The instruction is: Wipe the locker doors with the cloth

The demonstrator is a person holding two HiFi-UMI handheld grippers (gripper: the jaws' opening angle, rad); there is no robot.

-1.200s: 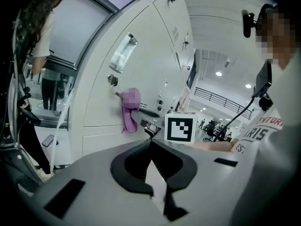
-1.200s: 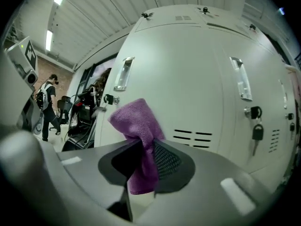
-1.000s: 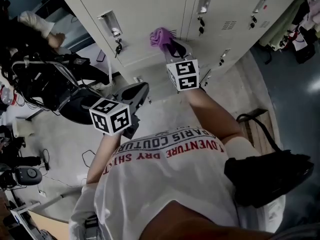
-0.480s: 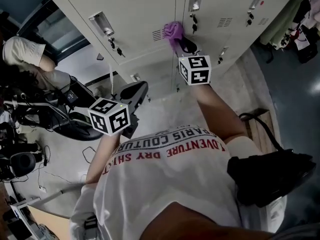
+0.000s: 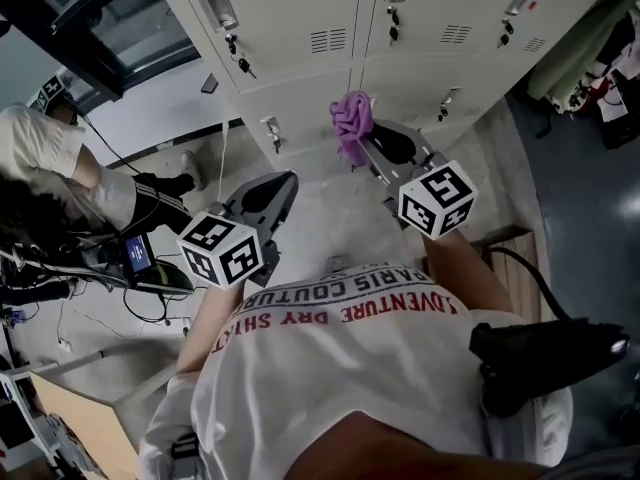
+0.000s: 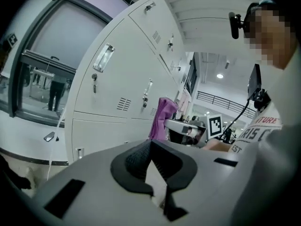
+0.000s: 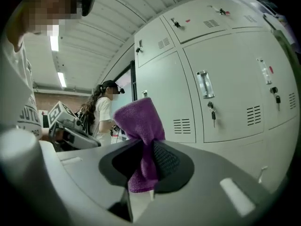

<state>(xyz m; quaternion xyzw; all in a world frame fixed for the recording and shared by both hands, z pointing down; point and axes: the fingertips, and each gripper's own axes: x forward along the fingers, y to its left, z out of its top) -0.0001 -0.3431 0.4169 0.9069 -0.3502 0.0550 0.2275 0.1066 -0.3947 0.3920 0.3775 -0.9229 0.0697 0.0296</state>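
Locker doors (image 5: 290,28) of pale, smooth painted metal fill the far side as flat rectangles in two rows. The head view shows five recessed metal handles (image 5: 215,6), three panels of louvred slots (image 5: 328,40) and small keys (image 5: 236,50) hanging from some of the locks. At far left a second person (image 5: 45,153) in a white shirt and dark trousers is beside black cables (image 5: 150,303) on the mottled grey floor (image 5: 330,218). Nearer, the left gripper (image 5: 275,188) is a smooth grey plastic body with two black ribbed pads (image 6: 134,159). Its own view shows the pads brought together at their tips with nothing between them, and it is held apart from the lockers. To its right the cloth (image 5: 350,118), one piece of soft purple terry, bunched and folded, stands up out of the right gripper (image 5: 368,140). The two jaws are clamped tight on its lower part, and a short tail droops below them. The cloth is near the lower row of doors; I cannot tell whether it touches them. Two white cubes with black square markers ride on the grippers, the left cube (image 5: 222,250) and the right cube (image 5: 438,200).
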